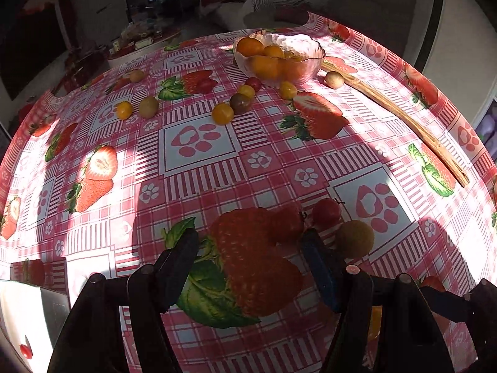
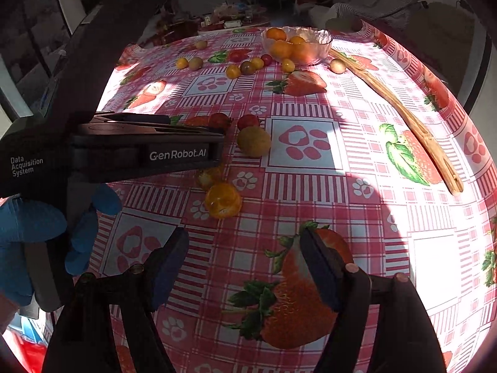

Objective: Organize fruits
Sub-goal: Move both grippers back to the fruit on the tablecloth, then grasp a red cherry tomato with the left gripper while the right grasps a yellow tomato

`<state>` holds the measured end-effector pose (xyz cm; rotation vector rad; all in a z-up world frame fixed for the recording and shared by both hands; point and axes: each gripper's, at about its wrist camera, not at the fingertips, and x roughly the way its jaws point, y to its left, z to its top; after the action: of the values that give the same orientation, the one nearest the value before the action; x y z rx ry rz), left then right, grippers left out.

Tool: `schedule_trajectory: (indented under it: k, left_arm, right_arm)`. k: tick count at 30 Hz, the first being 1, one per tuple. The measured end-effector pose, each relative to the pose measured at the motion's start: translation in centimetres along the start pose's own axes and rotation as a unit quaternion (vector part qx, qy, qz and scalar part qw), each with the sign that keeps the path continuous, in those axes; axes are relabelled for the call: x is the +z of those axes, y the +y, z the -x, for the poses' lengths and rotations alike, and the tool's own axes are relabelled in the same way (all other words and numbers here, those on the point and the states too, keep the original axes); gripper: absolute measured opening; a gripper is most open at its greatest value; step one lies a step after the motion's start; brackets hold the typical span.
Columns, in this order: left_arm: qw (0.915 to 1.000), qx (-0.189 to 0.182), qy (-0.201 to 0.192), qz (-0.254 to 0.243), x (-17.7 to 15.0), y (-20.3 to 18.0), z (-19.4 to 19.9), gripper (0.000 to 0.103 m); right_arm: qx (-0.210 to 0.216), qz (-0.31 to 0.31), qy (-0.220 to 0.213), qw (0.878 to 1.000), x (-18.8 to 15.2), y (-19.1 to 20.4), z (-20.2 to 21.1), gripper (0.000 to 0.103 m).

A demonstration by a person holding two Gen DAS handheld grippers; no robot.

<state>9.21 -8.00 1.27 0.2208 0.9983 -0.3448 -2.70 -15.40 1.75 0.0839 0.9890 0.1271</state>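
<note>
A glass bowl (image 1: 307,62) (image 2: 320,49) holding orange fruits stands at the far side of the strawberry-print tablecloth. Small yellow, red and dark tomatoes (image 1: 240,102) (image 2: 247,67) lie scattered before it. My left gripper (image 1: 248,245) is open and empty; a red tomato (image 1: 287,222) lies just beyond its tips, with another red tomato (image 1: 326,213) and a brownish-yellow fruit (image 1: 355,237) beside its right finger. My right gripper (image 2: 245,248) is open and empty, low over the cloth. An orange tomato (image 2: 223,200) lies ahead of it. The left gripper body (image 2: 149,152) shows at its left.
Long wooden tongs (image 1: 403,118) (image 2: 403,115) lie along the right side of the table. A pale round fruit (image 1: 334,79) (image 2: 337,65) sits by their far end. A white box edge (image 1: 28,310) is at the near left. Room furniture lies beyond the table.
</note>
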Motion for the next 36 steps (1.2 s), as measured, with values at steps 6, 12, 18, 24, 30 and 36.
schedule_trajectory:
  k: [6, 12, 18, 24, 30, 36]
  left_arm:
    - [0.9999, -0.008, -0.007, -0.002, 0.6, -0.5, -0.4, 0.07]
    - [0.9996, -0.021, -0.016, -0.009, 0.6, -0.7, -0.2, 0.035]
    - [0.9993, -0.026, -0.018, -0.019, 0.1, -1.3, 0.2, 0.022]
    - [0.9995, -0.021, -0.019, -0.015, -2.2, -1.1, 1.7, 0.022]
    - [0.9997, -0.012, -0.021, 0.007, -4.9, -0.4, 3.3, 0.022]
    - [0.9988, -0.01, -0.02, 0.045, -7.5, 1.1, 5.2, 0.022]
  right_arm:
    - [0.005, 0.001, -0.004, 1.0, 0.9, 0.2, -0.5, 0.065]
    - [0.014, 0.006, -0.008, 1.0, 1.4, 0.7, -0.9, 0.038]
    - [0.038, -0.013, -0.003, 0.999, 1.5, 0.1, -0.9, 0.026]
    - [0.049, -0.033, 0.004, 0.998, 0.5, -0.8, 0.0, 0.026]
    - [0.049, -0.031, 0.009, 0.998, -1.1, -0.7, 1.0, 0.026]
    - [0.051, -0.038, 0.014, 0.998, -2.3, -0.6, 1.9, 0.027]
